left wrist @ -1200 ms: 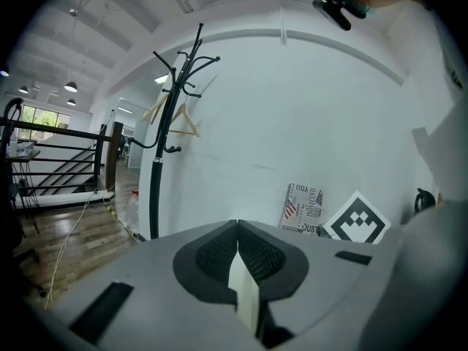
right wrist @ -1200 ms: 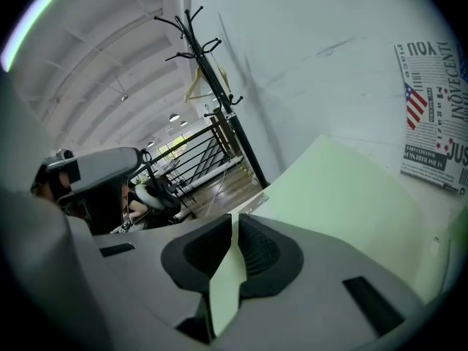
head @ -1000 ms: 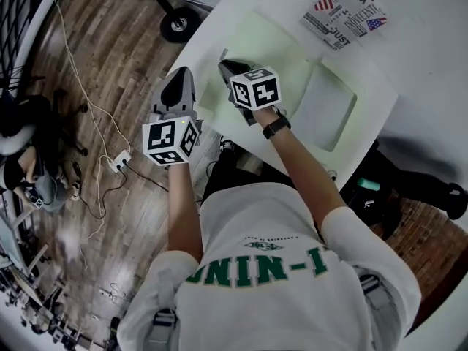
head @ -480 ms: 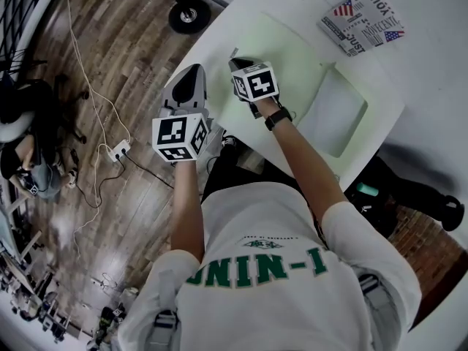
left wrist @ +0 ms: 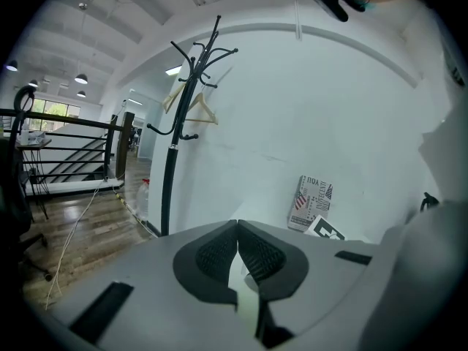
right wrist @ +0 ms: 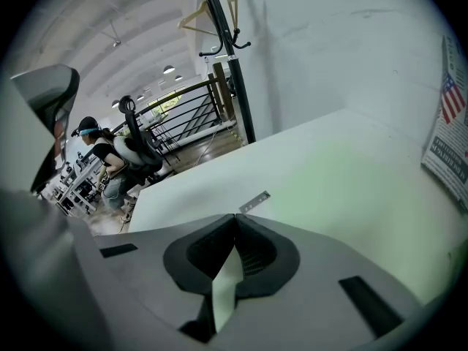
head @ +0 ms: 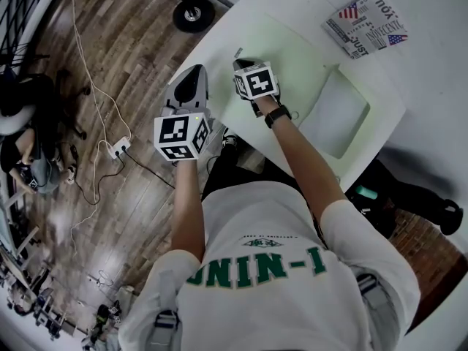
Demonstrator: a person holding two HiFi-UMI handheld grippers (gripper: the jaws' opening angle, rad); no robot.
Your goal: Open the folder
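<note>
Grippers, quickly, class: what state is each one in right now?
Left gripper: closed, nothing visibly held.
Right gripper: closed, nothing visibly held.

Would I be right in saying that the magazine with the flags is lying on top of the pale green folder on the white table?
Not quite. The magazine lies on the white table itself, beyond the pale green folder and apart from it, not on top of it. The head view shows bare table between the two.
</note>
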